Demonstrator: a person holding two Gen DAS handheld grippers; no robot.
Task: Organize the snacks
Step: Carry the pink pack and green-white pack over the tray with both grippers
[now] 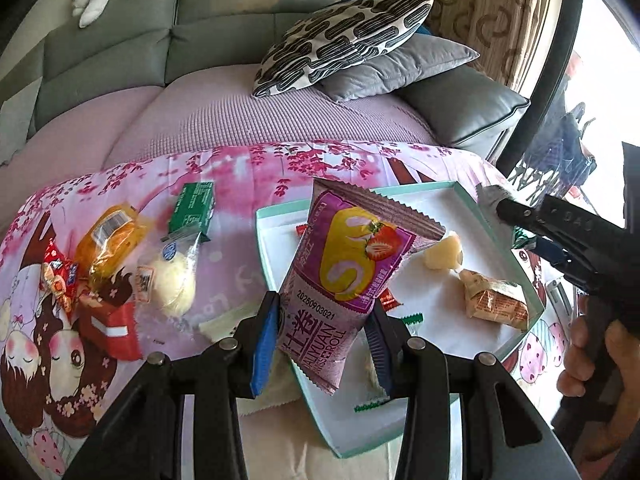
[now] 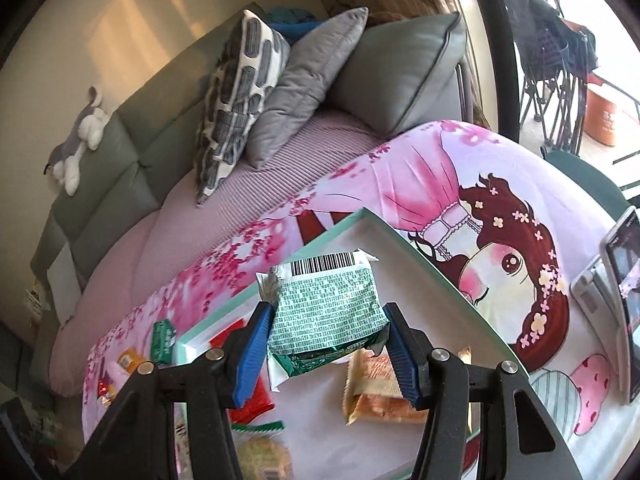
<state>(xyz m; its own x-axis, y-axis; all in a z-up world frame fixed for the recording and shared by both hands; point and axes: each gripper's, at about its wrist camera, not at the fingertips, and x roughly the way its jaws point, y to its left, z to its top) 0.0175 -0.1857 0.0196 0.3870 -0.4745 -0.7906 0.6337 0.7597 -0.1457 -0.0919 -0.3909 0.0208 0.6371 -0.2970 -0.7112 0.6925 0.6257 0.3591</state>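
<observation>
My left gripper [image 1: 326,334] is shut on a purple strawberry swiss-roll packet [image 1: 344,276] and holds it above the left part of a white tray with a mint rim [image 1: 460,188]. In the tray lie an orange-brown snack pack [image 1: 494,300] and a pale yellow wrapped sweet [image 1: 442,254]. My right gripper [image 2: 326,344] is shut on a green-and-white foil packet [image 2: 326,310] over the same tray [image 2: 420,256], above an orange pack [image 2: 376,396] and a red pack [image 2: 250,396]. The right gripper also shows in the left wrist view [image 1: 496,200], at the tray's far right corner.
Loose snacks lie on the pink cartoon cloth left of the tray: a green box [image 1: 194,208], an orange bag [image 1: 108,240], a cream bun [image 1: 174,280], a red pack [image 1: 112,328]. A phone on a stand [image 2: 620,280] is at right. A sofa with pillows [image 1: 348,40] lies behind.
</observation>
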